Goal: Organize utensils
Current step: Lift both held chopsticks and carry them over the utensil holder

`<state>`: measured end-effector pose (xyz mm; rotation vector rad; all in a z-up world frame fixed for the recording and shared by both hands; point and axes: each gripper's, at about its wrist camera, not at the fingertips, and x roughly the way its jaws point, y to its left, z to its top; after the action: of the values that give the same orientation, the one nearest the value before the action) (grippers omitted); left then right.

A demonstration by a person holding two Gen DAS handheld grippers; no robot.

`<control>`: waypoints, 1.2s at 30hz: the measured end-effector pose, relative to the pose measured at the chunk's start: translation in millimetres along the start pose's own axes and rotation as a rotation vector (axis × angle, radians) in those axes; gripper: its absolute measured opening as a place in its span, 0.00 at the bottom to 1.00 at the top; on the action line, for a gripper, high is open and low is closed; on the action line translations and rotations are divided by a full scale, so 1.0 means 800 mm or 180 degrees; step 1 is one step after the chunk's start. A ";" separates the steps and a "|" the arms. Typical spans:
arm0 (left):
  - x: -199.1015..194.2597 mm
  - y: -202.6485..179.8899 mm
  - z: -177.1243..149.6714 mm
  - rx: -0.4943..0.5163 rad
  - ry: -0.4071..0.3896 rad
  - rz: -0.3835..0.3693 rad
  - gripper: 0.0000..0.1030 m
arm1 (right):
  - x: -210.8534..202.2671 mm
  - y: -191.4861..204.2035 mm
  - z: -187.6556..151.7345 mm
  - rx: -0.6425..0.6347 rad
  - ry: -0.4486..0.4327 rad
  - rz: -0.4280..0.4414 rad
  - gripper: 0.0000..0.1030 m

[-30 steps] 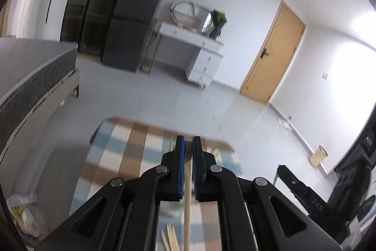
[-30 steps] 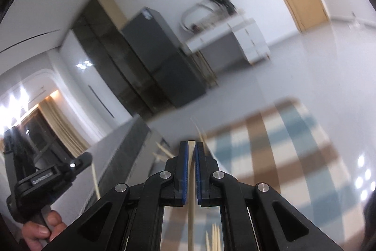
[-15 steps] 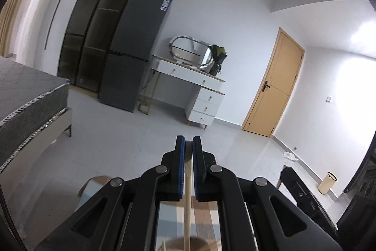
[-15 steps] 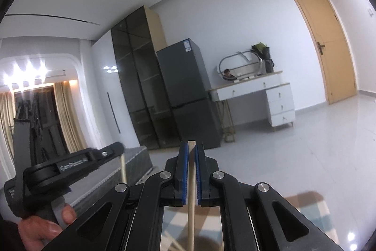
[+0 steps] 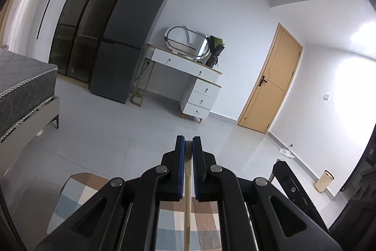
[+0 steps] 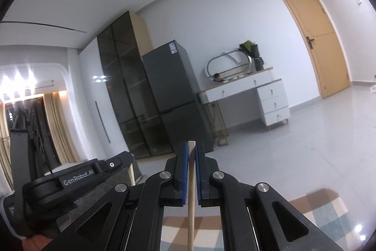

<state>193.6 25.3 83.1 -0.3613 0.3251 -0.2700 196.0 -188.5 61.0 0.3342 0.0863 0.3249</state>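
My left gripper (image 5: pixel 188 145) is shut on a pale wooden chopstick (image 5: pixel 187 211) that hangs down between its blue pads toward the checked cloth (image 5: pixel 77 194) below. My right gripper (image 6: pixel 191 152) is likewise shut on a second wooden chopstick (image 6: pixel 190 208), whose square top end pokes just above the pads. In the right wrist view the left gripper's black body (image 6: pixel 77 180) shows at the lower left, with its chopstick (image 6: pixel 131 172) beside it. In the left wrist view the right gripper's body (image 5: pixel 291 182) shows at the lower right. Both are raised and look across the room.
A checked blue, brown and cream cloth (image 6: pixel 329 211) lies below both grippers. Beyond are a grey floor, a bed (image 5: pixel 21 88) at left, a dark fridge (image 5: pixel 127 39), a glass cabinet (image 6: pixel 127 95), a white dressing table (image 5: pixel 195 86), a wooden door (image 5: pixel 272 88) and a small bin (image 5: pixel 325 184).
Both grippers have tilted upward, so the checked cloth has sunk to the bottom of each view and the room fills them. The loose chopsticks below have gone out of view. Both stay shut on their chopsticks.
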 end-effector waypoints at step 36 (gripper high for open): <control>-0.033 -0.036 -0.016 0.0594 0.0728 -0.0415 0.02 | -0.076 -0.003 -0.041 -0.0337 0.0734 0.0184 0.08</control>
<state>159.4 3.7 89.7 -0.1673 0.4981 -0.4679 134.6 -200.6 31.5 0.1935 0.2851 0.4231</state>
